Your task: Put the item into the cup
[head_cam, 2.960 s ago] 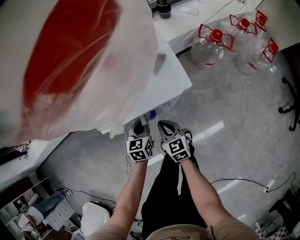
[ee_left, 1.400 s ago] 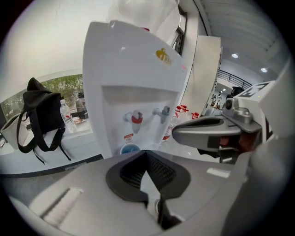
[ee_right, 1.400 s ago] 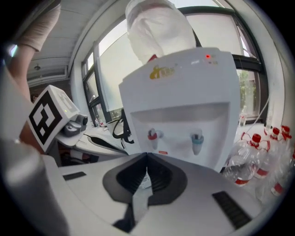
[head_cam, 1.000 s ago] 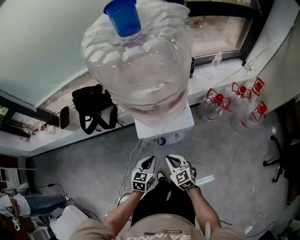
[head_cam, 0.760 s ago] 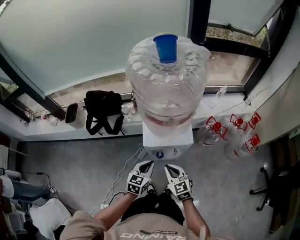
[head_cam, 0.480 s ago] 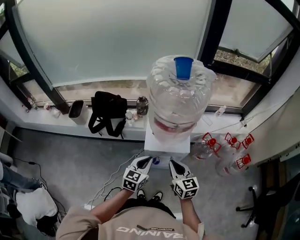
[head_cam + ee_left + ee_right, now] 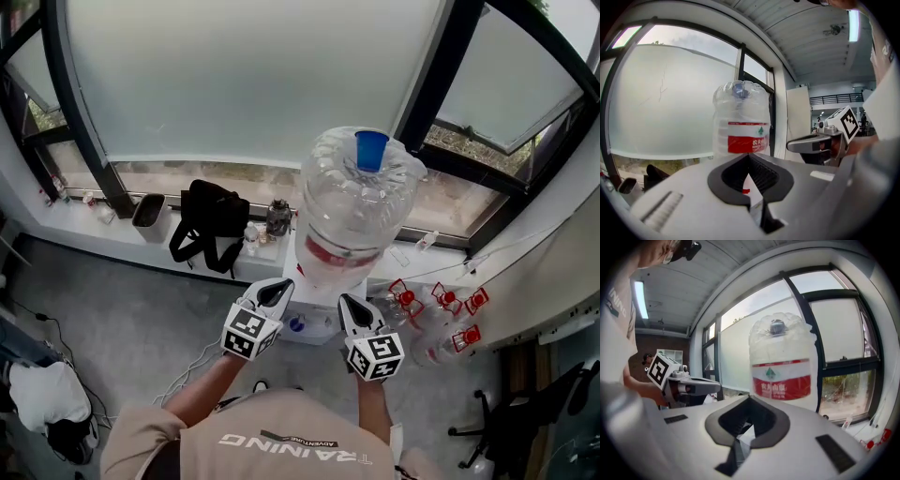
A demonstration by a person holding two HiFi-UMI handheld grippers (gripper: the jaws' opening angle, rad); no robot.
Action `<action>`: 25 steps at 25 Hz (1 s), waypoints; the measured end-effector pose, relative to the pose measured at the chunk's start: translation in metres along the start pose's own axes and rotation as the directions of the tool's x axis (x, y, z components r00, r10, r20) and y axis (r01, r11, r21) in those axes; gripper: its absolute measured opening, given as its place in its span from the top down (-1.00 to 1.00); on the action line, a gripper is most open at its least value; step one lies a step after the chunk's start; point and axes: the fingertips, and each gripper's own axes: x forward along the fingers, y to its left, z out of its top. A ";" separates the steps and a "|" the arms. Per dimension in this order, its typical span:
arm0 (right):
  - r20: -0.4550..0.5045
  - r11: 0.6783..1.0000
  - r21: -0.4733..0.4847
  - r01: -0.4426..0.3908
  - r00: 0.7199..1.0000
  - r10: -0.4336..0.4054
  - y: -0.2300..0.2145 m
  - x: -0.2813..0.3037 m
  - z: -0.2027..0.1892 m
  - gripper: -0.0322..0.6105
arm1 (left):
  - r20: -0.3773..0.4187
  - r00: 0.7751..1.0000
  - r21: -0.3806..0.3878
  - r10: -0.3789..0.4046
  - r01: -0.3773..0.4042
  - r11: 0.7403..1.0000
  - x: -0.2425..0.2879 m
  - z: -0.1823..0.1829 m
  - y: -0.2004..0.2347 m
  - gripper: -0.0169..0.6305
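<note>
Cup (image 7: 372,150) tops bottle (image 7: 349,220), beyond closed left gripper (image 7: 277,292) and right gripper (image 7: 352,308).

I get the head view from high above, looking steeply down on the water bottle (image 7: 361,211), with the left tool (image 7: 275,292) and right tool (image 7: 350,307) low in frame. The left gripper view and right gripper view look along their own jaws, tilted upward. All three views share the water bottle, and each gripper view catches the opposite tool.
</note>
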 end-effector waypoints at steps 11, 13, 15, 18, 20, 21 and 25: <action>0.136 0.999 -0.011 0.051 0.990 -0.049 -0.009 -0.005 0.056 0.87 | 0.055 0.998 0.030 -0.003 0.001 1.000 0.010 0.033 0.021 0.92; 0.144 0.998 -0.015 0.067 0.987 -0.064 -0.009 -0.005 0.061 0.87 | 0.063 0.998 0.020 -0.004 0.003 1.000 0.011 0.034 0.021 0.92; 0.133 0.995 -0.059 0.083 0.988 -0.074 -0.006 -0.004 0.062 0.87 | 0.076 0.997 0.020 -0.005 0.004 1.000 0.013 0.038 0.021 0.92; 0.114 0.984 -0.150 0.092 0.991 -0.075 0.002 -0.004 0.058 0.87 | 0.106 0.994 0.023 -0.004 0.001 1.000 0.013 0.050 0.021 0.92; 0.123 0.982 -0.164 0.090 0.990 -0.070 0.007 -0.006 0.058 0.87 | 0.123 0.992 0.024 -0.007 0.005 1.000 0.012 0.057 0.017 0.92; 0.133 0.985 -0.149 0.084 0.989 -0.064 0.009 -0.007 0.059 0.87 | 0.127 0.992 0.025 -0.009 0.006 1.000 0.012 0.059 0.015 0.92; 0.144 0.992 -0.106 0.073 0.988 -0.058 0.008 -0.008 0.062 0.87 | 0.133 0.991 0.029 -0.025 0.021 0.999 0.016 0.062 0.000 0.92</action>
